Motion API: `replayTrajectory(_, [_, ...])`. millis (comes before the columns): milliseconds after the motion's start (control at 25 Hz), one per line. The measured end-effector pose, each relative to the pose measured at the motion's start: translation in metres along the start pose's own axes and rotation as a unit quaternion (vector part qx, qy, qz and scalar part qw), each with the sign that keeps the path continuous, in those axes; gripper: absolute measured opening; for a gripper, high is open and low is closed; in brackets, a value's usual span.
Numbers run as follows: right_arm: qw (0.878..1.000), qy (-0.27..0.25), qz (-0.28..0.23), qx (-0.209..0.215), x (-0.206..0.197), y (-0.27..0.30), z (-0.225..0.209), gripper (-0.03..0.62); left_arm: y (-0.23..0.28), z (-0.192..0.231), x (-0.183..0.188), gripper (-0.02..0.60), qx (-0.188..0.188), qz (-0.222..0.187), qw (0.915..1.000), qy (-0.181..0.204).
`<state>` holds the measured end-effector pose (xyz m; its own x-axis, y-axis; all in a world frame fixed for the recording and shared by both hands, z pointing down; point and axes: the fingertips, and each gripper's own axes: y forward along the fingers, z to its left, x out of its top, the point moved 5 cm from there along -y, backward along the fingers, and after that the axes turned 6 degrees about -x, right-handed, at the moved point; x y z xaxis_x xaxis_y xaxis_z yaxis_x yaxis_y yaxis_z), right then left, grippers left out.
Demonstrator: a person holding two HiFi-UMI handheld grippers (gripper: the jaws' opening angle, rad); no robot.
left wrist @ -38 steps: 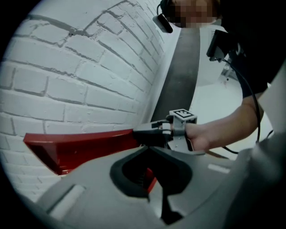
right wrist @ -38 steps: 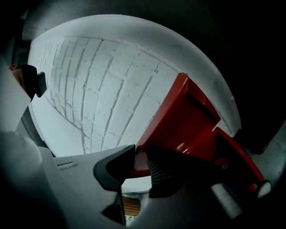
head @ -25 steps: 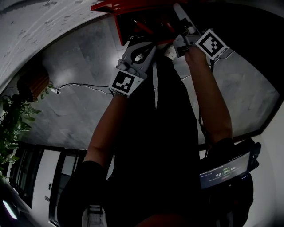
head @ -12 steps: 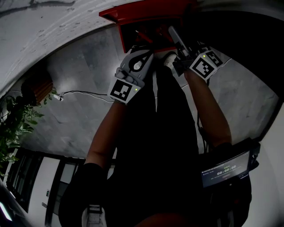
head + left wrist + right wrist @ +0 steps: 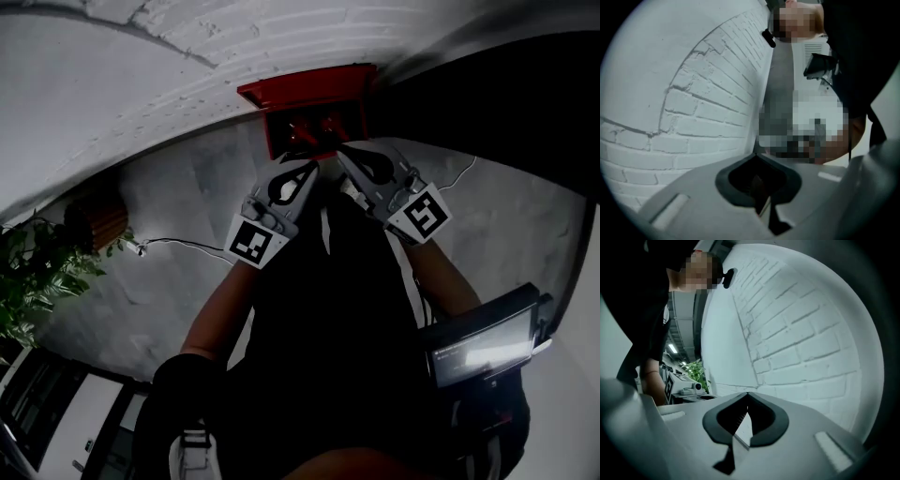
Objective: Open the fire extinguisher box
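Note:
The red fire extinguisher box [image 5: 305, 91] stands on the floor against the white brick wall [image 5: 141, 56]. Its dark inside shows, with red shapes in it. Both grippers hang just in front of it, clear of the box, over the person's dark torso. My left gripper [image 5: 305, 165] points at the box with its jaws together and nothing in them. My right gripper [image 5: 345, 153] beside it is shut and empty too. In the left gripper view the jaw tips [image 5: 757, 154] meet before the brick wall. In the right gripper view the tips [image 5: 747, 393] also meet.
A leafy plant [image 5: 42, 277] and a brown slatted object [image 5: 98, 220] are at the left, with a thin cable [image 5: 178, 244] along the grey floor. A device with a lit screen [image 5: 483, 342] hangs at the person's right side.
Both grippers have drawn back from the box toward the body. The right gripper's jaws have closed. The box now sits lower in the head view.

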<state>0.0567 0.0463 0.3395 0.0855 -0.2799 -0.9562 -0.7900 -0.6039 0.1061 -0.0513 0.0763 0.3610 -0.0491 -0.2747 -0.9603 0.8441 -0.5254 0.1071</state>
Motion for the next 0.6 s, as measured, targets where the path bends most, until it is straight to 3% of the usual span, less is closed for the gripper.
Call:
replayTrajectory(280, [0.997, -0.061, -0.019, 0.047, 0.061, -0.030, 0.043, 0.009, -0.019, -0.034, 0.057, 0.003, -0.011, -0.016, 0.9994, 0.029])
replayTrajectory(600, [0.995, -0.075, -0.023, 0.069, 0.104, -0.039, 0.065, 0.009, -0.025, -0.053, 0.105, 0.003, -0.009, -0.044, 0.9979, 0.047])
